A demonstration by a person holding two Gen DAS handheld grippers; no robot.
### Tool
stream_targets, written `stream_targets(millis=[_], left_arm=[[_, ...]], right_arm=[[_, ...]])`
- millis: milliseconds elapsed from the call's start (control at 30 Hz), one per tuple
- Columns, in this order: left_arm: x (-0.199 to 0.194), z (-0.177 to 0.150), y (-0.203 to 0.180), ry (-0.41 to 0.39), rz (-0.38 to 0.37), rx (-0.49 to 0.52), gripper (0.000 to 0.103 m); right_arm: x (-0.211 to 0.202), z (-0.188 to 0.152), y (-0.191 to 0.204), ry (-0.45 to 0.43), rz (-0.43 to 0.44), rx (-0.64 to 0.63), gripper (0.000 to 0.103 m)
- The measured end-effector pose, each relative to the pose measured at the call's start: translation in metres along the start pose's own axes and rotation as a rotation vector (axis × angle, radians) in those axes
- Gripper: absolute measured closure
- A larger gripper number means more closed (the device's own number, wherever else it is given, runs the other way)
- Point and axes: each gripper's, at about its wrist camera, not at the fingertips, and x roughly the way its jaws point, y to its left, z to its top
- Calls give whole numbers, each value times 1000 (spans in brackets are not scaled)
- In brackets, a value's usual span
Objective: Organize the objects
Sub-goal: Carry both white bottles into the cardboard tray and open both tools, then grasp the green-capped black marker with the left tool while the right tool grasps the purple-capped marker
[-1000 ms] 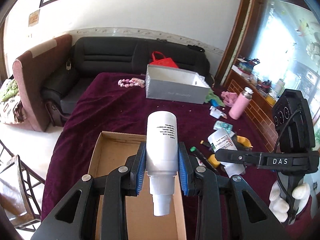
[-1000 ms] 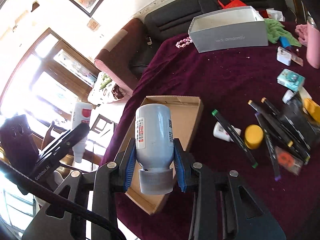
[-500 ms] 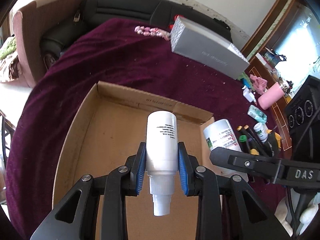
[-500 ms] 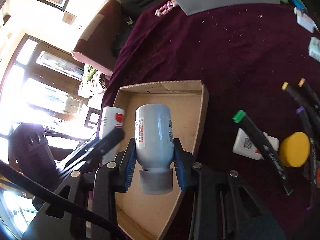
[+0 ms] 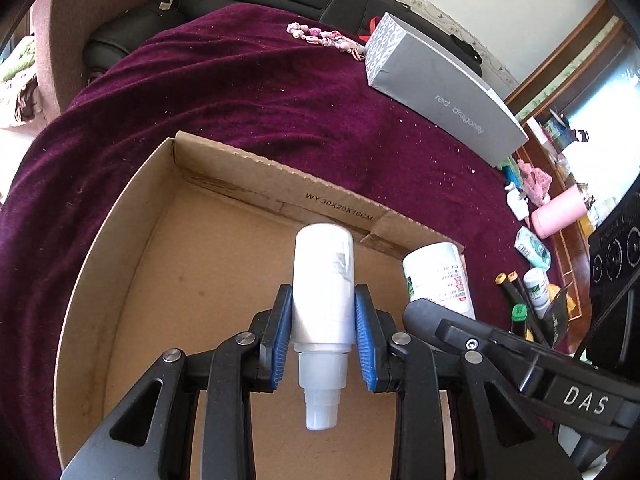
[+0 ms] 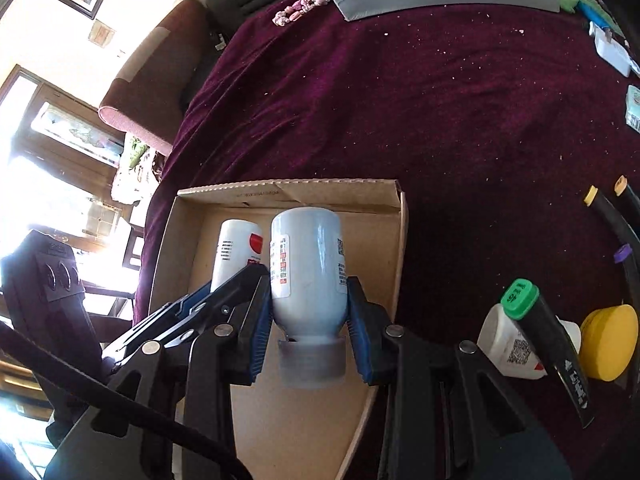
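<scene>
My left gripper is shut on a white spray bottle, nozzle toward the camera, held low inside an open brown cardboard box. My right gripper is shut on a pale blue-white bottle with a grey cap, held over the same box near its right wall. The right bottle shows in the left wrist view beside the left gripper. The white spray bottle shows in the right wrist view to the left of the right one.
The box sits on a dark purple cloth. A grey shoebox and pink beads lie at the back. Markers, a small white bottle, a yellow lid and a pink flask lie to the right.
Both grippers have moved forward and down over the cardboard box with their bottles, so the box now fills the lower view. The white spray bottle has turned in the left grip.
</scene>
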Motion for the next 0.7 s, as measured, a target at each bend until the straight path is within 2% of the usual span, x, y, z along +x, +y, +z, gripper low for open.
stream_targets(millis=[100, 433, 600, 700], left_arm=[[0, 2, 2, -11, -10, -18, 78], [-1, 2, 6, -23, -34, -72, 77], [-10, 2, 1, -42, -27, -51, 76], [-17, 0, -2, -47, -33, -47, 75]], right_arm=[[2, 5, 1, -17, -17, -7, 70], [-9, 12, -33, -49, -17, -13, 70], [-14, 17, -34, -77, -20, -17, 65], [-27, 15, -35, -114, -17, -36, 58]])
